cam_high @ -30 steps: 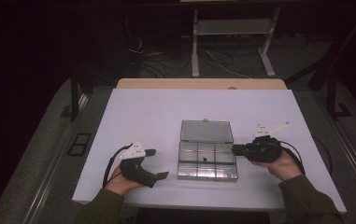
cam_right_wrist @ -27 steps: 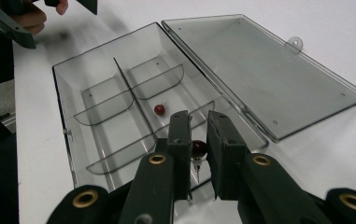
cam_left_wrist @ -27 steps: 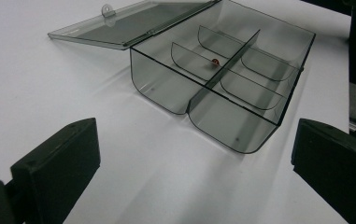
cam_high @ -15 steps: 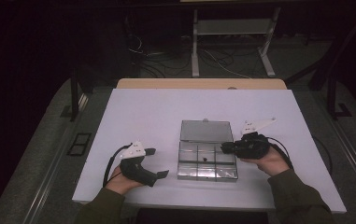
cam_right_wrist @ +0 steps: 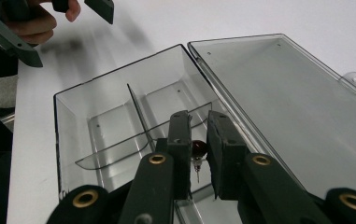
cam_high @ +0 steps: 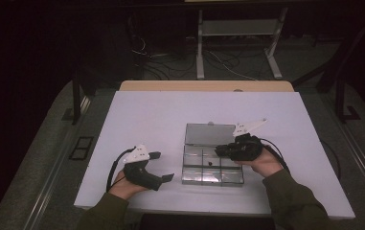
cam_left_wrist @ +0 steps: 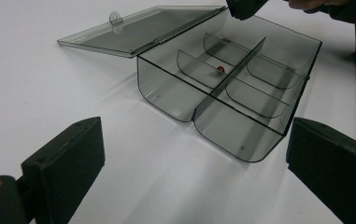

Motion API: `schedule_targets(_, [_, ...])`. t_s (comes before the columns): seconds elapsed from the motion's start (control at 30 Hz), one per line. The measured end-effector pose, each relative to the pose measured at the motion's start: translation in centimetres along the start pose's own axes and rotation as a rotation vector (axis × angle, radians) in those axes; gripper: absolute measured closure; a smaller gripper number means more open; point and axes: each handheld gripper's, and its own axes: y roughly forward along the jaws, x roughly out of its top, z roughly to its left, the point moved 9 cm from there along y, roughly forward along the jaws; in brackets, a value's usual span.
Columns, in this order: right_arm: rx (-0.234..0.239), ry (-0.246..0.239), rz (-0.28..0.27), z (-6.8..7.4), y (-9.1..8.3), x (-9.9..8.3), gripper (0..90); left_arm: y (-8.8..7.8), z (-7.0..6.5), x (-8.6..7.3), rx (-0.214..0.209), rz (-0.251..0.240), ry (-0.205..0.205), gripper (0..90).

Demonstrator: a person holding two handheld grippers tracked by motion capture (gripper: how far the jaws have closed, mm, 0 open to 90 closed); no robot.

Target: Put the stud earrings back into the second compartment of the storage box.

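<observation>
A clear smoky compartment box (cam_high: pixel 212 181) lies on the white table (cam_high: pixel 146 120) with its lid (cam_high: pixel 209 133) folded flat behind it. My right gripper (cam_high: pixel 220 150) hovers over the box's right side. In the right gripper view its jaws (cam_right_wrist: pixel 199 116) are shut on a small red-headed pin (cam_right_wrist: pixel 198 150), point hanging down over a compartment. Another small red piece (cam_left_wrist: pixel 220 69) lies in a middle compartment of the box (cam_left_wrist: pixel 166 88). My left gripper (cam_high: pixel 163 166) rests on the table left of the box, jaws wide open and holding nothing (cam_left_wrist: pixel 192 149).
The table's wooden back edge (cam_high: pixel 204 86) meets a dark floor with cables and a metal stand (cam_high: pixel 237 28). White tabletop stretches left and behind the box. The person's forearms enter from the bottom edge. The left gripper (cam_right_wrist: pixel 80 7) shows far off in the right gripper view.
My right gripper has moved left, from beside the box's right edge to over its compartments. The left gripper has stayed where it was.
</observation>
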Motion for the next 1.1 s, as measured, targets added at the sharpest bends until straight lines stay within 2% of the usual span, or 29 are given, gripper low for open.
schedule_targets(0.27, [0.012, -0.004, 0.012, 0.0, 1.4, 0.3, 78.7, 0.0, -0.1, 0.0, 0.001, -0.001, 0.001, 2.5])
schedule_targets(0.57, [0.004, -0.013, 0.065, -0.4, 2.8, -0.3, 78.6, 0.0, 0.0, 0.0, 0.000, 0.001, -0.002, 2.5])
schedule_targets(0.87, [0.011, 0.005, 0.066, -0.5, 2.8, -0.6, 67.5, 0.1, 0.0, -0.2, -0.001, 0.005, -0.001, 2.5])
schedule_targets(1.1, [0.044, 0.018, 0.031, -0.3, 2.0, -0.3, 63.3, 0.1, 0.0, -0.2, -0.004, 0.010, 0.000, 2.9])
